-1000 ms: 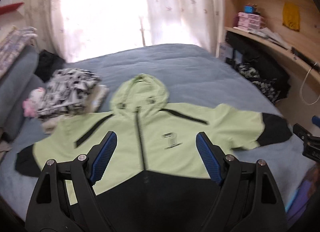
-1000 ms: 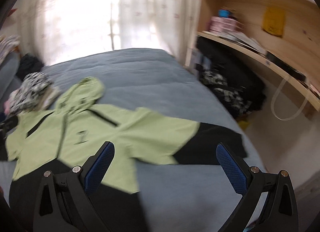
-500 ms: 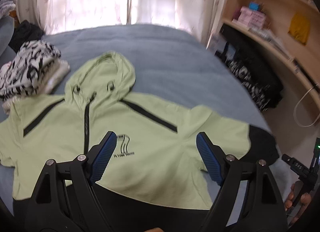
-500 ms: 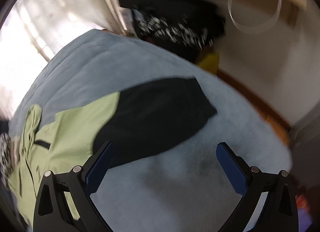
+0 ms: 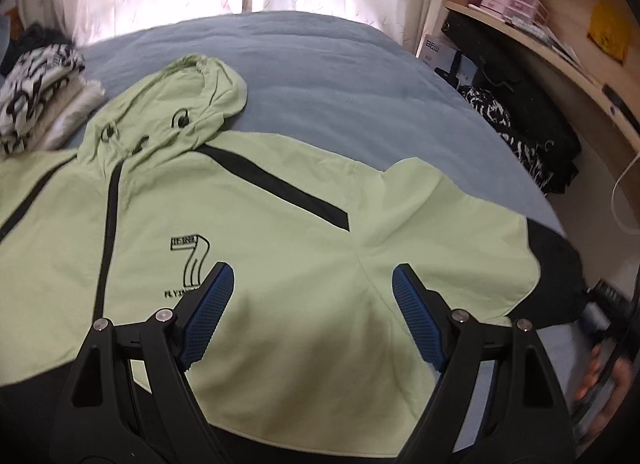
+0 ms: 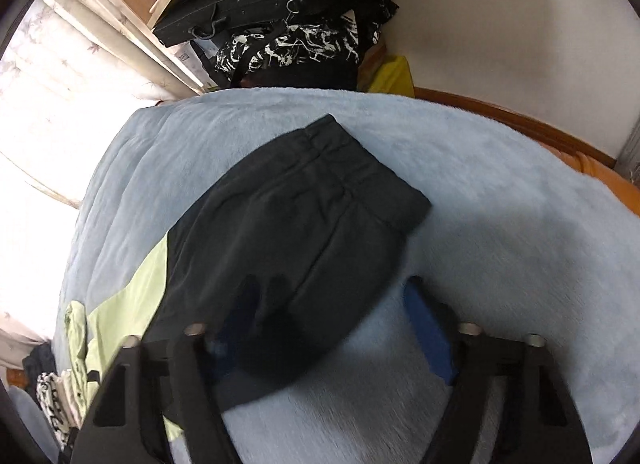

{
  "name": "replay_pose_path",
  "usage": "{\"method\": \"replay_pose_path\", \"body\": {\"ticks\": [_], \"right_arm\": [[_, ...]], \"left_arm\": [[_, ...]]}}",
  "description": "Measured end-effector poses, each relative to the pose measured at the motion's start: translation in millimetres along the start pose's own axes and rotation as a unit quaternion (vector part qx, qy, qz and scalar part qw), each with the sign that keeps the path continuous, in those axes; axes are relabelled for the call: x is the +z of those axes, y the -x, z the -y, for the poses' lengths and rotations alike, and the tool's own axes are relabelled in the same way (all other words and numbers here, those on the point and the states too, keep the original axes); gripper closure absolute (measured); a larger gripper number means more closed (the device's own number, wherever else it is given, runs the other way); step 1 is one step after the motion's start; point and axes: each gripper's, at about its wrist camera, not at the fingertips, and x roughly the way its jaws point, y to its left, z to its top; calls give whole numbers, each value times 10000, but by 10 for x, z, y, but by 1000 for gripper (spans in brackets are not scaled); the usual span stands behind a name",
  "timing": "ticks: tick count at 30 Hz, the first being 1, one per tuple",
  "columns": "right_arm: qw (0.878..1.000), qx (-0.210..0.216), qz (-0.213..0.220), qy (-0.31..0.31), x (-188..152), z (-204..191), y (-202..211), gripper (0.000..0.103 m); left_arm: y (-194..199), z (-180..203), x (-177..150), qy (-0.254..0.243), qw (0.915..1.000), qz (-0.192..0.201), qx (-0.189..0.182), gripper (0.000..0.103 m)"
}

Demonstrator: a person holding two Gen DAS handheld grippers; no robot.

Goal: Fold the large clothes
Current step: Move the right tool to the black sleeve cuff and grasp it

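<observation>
A light-green hooded jacket (image 5: 280,232) with black trim lies spread face up on the blue bed (image 5: 328,75). My left gripper (image 5: 312,296) is open and empty, low over the jacket's chest near the right armpit. The black cuff end of the right sleeve (image 6: 304,232) lies flat in the right wrist view. My right gripper (image 6: 332,320) is open and low over that sleeve end, its left finger over the black cloth and its right finger (image 6: 428,324) over the blanket. Whether the fingers touch the cloth I cannot tell.
A folded black-and-white garment pile (image 5: 36,83) lies left of the hood. Black bags and patterned clothes (image 6: 288,39) sit beside the bed under wooden shelves (image 5: 560,43). The bed's right edge (image 6: 520,119) runs close beyond the sleeve.
Both grippers have moved right and down toward the jacket. The right gripper swung from a wide view of the bed down onto the black sleeve end.
</observation>
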Motion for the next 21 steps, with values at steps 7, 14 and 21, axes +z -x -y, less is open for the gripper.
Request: {"method": "replay_pose_path", "body": {"ticks": [7,14,21], "right_arm": [[9936,837,693,313,-12,-618,571,92],[9392,2643,951,1973,-730,-2078,1538,94],[8741,3344,369,3505,-2089,-3331,1578,94]], "left_arm": [[178,-270,6,199,9994,236,153,23],[572,-753,97,323,9935,799,749,46],[904,-1418,2,609,9894,860,997,74]]}}
